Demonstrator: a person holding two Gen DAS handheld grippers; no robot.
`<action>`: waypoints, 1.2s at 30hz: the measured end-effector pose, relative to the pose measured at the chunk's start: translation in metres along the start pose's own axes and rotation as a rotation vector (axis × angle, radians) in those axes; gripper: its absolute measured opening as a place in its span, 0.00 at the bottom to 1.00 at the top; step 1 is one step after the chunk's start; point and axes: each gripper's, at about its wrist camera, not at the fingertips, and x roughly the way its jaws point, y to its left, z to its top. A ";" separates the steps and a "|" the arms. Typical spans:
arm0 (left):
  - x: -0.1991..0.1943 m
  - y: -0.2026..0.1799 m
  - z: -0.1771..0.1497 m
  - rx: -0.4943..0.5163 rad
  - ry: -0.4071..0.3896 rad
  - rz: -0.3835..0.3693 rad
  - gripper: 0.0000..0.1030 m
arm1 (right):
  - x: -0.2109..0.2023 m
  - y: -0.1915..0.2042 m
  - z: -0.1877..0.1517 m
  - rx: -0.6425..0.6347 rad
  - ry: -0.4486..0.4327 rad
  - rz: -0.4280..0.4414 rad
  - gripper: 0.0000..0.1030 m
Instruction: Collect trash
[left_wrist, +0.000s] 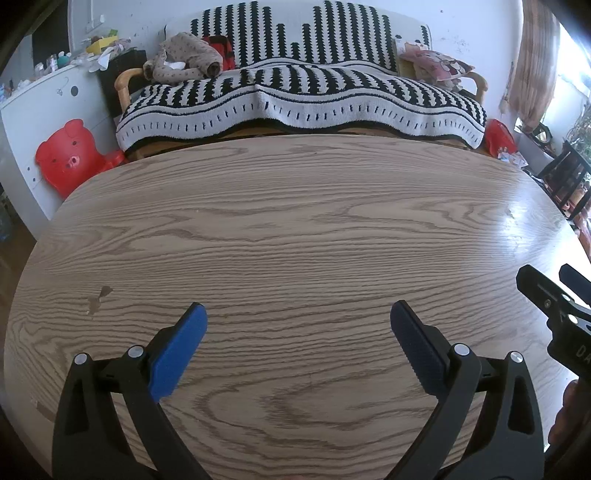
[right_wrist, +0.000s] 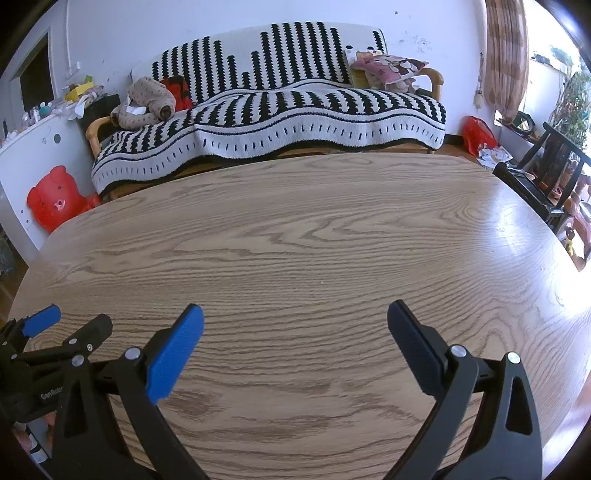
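No trash shows on the wooden table (left_wrist: 295, 221) in either view. My left gripper (left_wrist: 297, 314) is open and empty, its blue pads wide apart above the table's near part. My right gripper (right_wrist: 295, 314) is open and empty too, held level with it just to the right. The right gripper's black fingers show at the right edge of the left wrist view (left_wrist: 554, 299). The left gripper shows at the left edge of the right wrist view (right_wrist: 66, 328). A small dark stain (left_wrist: 98, 297) marks the table's left side.
A sofa under a black-and-white striped blanket (left_wrist: 303, 92) stands behind the table (right_wrist: 295, 240). A red bear-shaped stool (left_wrist: 68, 155) leans on a white cabinet at left. A red bag with paper scraps (right_wrist: 480, 138) lies on the floor at right, near a black chair (right_wrist: 546, 173).
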 end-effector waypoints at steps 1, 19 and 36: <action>0.000 0.001 0.000 -0.001 0.001 0.000 0.94 | 0.000 0.000 0.000 0.000 0.000 0.000 0.93; 0.008 0.000 -0.007 0.000 0.026 -0.020 0.94 | 0.001 -0.001 -0.003 0.005 0.003 0.000 0.93; 0.009 -0.001 -0.009 0.018 0.040 -0.004 0.94 | 0.003 -0.003 -0.007 0.003 0.009 0.001 0.93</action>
